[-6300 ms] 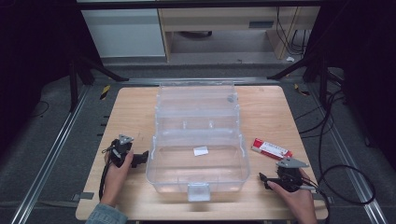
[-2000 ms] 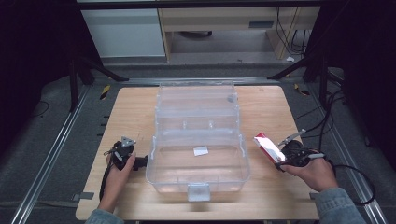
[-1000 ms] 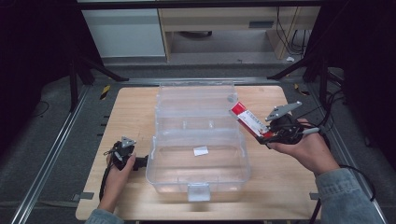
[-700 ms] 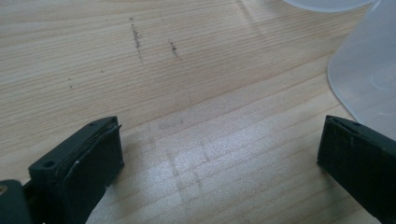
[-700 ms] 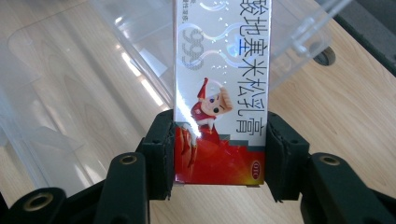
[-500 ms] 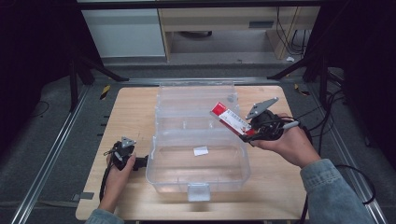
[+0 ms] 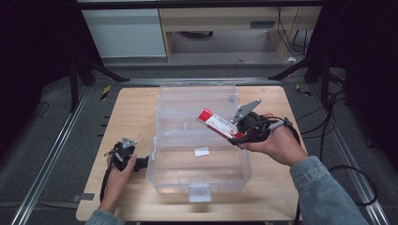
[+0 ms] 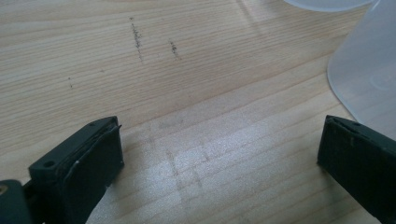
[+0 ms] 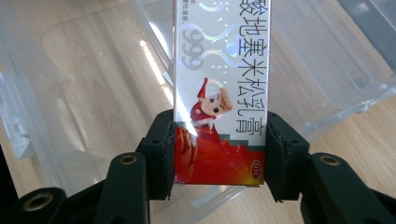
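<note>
A red and white ointment box (image 7: pixel 217 123) hangs above the open clear plastic storage box (image 7: pixel 197 180), over its right side. My right gripper (image 7: pixel 236 135) is shut on the box's red end; in the right gripper view the box (image 9: pixel 219 88) stands between both black pads (image 9: pixel 161 154), pointing away over the clear bin (image 9: pixel 84 107). My left gripper (image 7: pixel 141 163) rests on the table at the bin's left wall, held by a hand. In the left gripper view its jaws stand wide apart, open (image 8: pixel 219 154), over bare wood, with the bin's wall (image 8: pixel 369 79) at the right.
The bin's lid (image 7: pixel 197 101) lies open flat behind it toward the table's far edge. A small white label (image 7: pixel 202 151) sits on the bin's floor. The wooden table (image 7: pixel 126 117) has bare room left and right of the bin. Cables (image 7: pixel 338 168) trail off the right side.
My right gripper has carried the ointment box from the table's right side up and leftward, to above the bin. The left gripper has stayed put.
</note>
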Motion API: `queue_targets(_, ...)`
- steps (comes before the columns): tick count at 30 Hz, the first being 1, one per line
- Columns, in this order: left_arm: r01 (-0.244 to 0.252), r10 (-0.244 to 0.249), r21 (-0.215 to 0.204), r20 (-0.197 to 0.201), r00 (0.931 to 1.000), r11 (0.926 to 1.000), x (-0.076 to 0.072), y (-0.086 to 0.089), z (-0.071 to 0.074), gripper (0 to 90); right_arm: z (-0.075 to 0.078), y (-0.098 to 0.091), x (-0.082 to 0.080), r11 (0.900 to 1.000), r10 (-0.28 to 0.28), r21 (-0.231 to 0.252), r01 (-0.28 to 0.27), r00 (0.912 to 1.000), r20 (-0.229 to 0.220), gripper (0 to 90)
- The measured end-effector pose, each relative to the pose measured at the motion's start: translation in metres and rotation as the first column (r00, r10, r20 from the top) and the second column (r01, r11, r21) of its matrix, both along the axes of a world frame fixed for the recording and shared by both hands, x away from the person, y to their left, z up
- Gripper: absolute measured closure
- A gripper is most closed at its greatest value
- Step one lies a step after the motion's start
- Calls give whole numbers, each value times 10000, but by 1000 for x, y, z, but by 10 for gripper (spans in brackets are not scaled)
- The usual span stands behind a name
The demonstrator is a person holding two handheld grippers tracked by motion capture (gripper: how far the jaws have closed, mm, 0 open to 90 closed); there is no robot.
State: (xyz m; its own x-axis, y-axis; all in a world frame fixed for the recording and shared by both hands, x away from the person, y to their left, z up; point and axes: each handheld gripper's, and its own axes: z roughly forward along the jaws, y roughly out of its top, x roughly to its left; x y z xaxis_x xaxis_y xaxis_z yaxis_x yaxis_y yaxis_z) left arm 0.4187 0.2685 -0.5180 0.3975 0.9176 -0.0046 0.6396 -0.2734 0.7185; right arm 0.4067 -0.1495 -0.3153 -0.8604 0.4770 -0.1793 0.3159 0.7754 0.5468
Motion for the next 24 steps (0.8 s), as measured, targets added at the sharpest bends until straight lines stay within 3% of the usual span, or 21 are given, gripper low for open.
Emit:
queue_targets(15,-7,7,0,3,10000,10000,0,0,0,0,-12,27,-7,9957,860,-328,-864,9962,-149,515)
queue_targets(24,4,-4,12,-4,10000,10000,-1,0,0,0,-24,53,-12,9863,1597,-375,-1607,9867,-289,515)
